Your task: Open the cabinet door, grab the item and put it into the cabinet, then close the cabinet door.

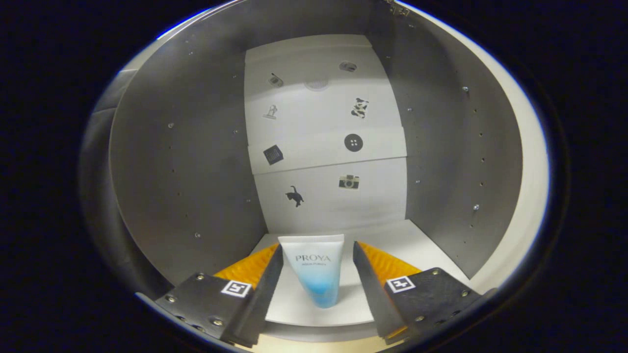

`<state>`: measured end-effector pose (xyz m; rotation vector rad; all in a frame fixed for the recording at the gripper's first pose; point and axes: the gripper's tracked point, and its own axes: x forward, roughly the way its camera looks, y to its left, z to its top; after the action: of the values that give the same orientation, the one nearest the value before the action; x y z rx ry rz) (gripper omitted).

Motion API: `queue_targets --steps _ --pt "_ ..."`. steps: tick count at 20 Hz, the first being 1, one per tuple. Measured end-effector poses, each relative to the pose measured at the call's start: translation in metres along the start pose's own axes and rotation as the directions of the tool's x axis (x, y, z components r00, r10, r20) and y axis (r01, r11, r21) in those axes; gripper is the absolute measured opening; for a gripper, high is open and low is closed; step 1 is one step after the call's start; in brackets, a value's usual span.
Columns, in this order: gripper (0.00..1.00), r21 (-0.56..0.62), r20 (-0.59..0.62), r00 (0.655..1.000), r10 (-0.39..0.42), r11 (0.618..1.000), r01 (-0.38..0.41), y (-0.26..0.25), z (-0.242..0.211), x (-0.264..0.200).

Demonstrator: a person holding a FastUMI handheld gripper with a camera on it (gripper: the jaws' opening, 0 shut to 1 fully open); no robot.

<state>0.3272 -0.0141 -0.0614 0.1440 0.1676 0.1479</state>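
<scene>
Your gripper [318,274] has its jaws spread open around the tube [315,267], a white tube fading to blue at its near end, standing on the cabinet [186,162] floor; the left finger looks to touch it, the right stands apart. Grey side walls flank you, and open floor reaches to the far stickered back panel [324,147]

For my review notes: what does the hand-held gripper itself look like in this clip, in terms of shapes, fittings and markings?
The hand-held gripper has two wedge-shaped fingers that taper forward, each on a flat dark mounting plate fastened with small round screws. Each plate carries a square black-and-white fiducial marker, one per side. No cables or sleeve are visible.
</scene>
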Motion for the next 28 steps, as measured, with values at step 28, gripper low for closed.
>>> queue_targets --steps 28 --pt "0.99 0.118 0.152 0.925 -0.349 0.935 0.333 -0.136 0.028 -0.479"
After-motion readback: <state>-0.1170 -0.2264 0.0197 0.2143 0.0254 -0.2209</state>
